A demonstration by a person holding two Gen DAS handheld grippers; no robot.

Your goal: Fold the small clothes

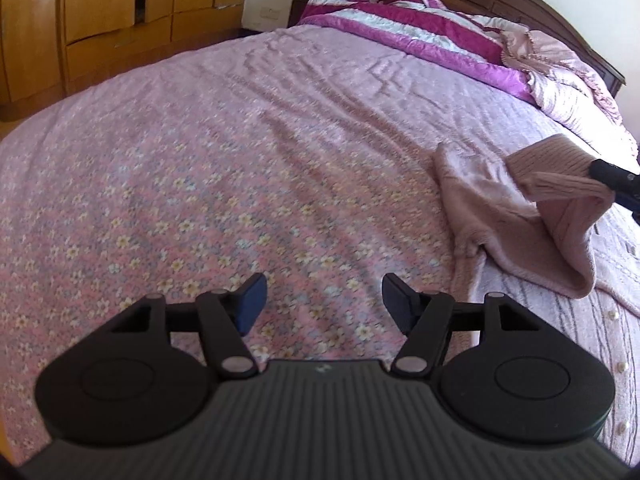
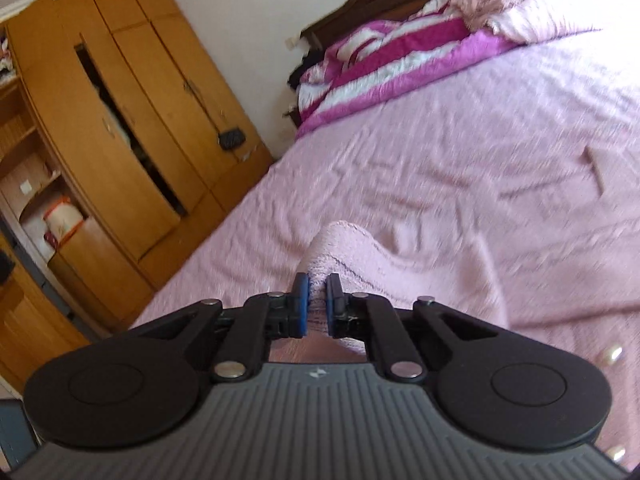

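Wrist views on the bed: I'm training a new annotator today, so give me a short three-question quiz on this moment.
1. True or false: the left gripper has its jaws closed on cloth.
2. What does the right gripper hold? A) the striped quilt B) a fold of the pink sweater C) nothing
3. Fill in: the pink sweater lies on the flowered ______.

Key: 1 false, its jaws stand apart over the bedspread with nothing between them; 2 B, the jaws pinch the sweater's fuzzy knit; 3 bedspread. The striped quilt is bunched at the bed's far end, untouched.
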